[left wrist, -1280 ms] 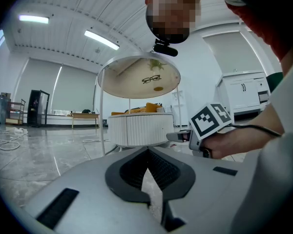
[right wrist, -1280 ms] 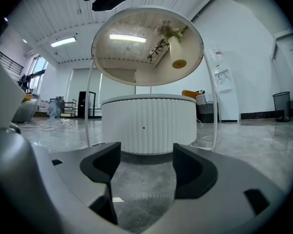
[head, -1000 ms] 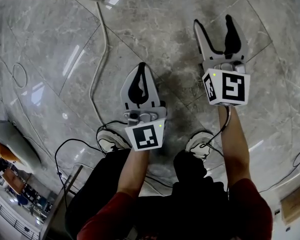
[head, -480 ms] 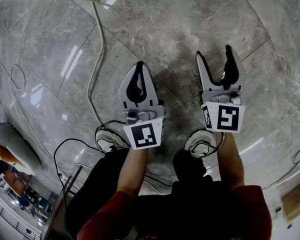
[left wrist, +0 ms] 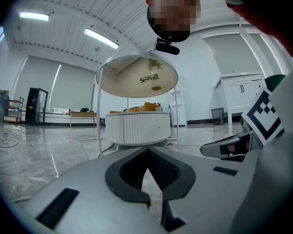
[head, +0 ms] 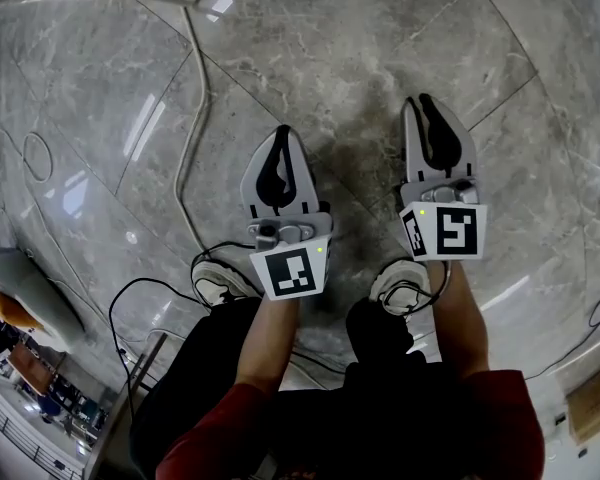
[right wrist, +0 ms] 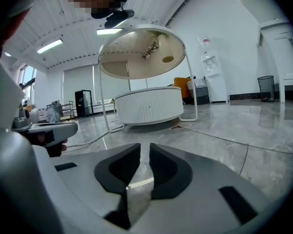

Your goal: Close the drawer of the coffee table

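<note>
- The person's red sleeves (head: 485, 408) and bare forearms reach forward over dark trousers, with a shoe (head: 218, 280) under each gripper on the grey marble floor (head: 330, 38).
- The left gripper (head: 280, 136) is held out almost level. Its jaws are together, the tips touching, and nothing is between them. Its own view shows only floor past the closed tips (left wrist: 147, 150).
- The right gripper (head: 427, 103) is beside it, a little further forward, tilted slightly down. Its jaws have just been closing and now stand nearly together, with a narrow slit left between the pads (right wrist: 162, 167). Nothing is in the slit but floor (right wrist: 144, 147).
- A pale cable (head: 192, 118) runs across the tiles ahead of the left gripper, and thinner black wires lie by the feet.
- The coffee table (right wrist: 149, 105) stands well away across the floor, in front of both grippers and touched by neither. It is a round white ribbed drum (left wrist: 136, 128) with a round upper top on thin white legs.
- At this distance its drawer cannot be made out, nor whether it is open.
- Beyond it are white cabinets (left wrist: 241, 89), a bin (right wrist: 266, 88) by the wall, and windows.
</note>
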Available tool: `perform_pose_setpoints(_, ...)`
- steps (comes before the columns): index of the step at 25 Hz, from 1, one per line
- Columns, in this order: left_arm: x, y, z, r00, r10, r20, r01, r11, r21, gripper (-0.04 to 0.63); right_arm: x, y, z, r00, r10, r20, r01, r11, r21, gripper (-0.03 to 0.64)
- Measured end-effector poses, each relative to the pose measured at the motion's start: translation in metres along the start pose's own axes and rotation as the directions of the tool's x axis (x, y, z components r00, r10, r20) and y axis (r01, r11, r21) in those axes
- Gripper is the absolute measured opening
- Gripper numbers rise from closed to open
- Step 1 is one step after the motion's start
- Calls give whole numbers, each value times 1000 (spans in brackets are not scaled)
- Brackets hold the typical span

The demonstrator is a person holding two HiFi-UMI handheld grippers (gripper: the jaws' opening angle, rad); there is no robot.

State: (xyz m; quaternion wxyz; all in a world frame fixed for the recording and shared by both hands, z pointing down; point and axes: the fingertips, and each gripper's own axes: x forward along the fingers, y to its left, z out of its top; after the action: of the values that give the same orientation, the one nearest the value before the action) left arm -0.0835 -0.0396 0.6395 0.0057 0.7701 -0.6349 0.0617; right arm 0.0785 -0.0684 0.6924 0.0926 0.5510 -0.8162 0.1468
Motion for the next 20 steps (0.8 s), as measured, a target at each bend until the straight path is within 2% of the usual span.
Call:
perform_pose_setpoints(5,1,-1,2,1000,-1,3,1,1000,0,14,1,-1,7,1000,-12,5,13,1000,-24,32)
perform_pose_setpoints(20,5,-2,2,1000,-14,-4,14,1000,7,14,4,-2,4,1000,-18,-16,17,999,-29,28)
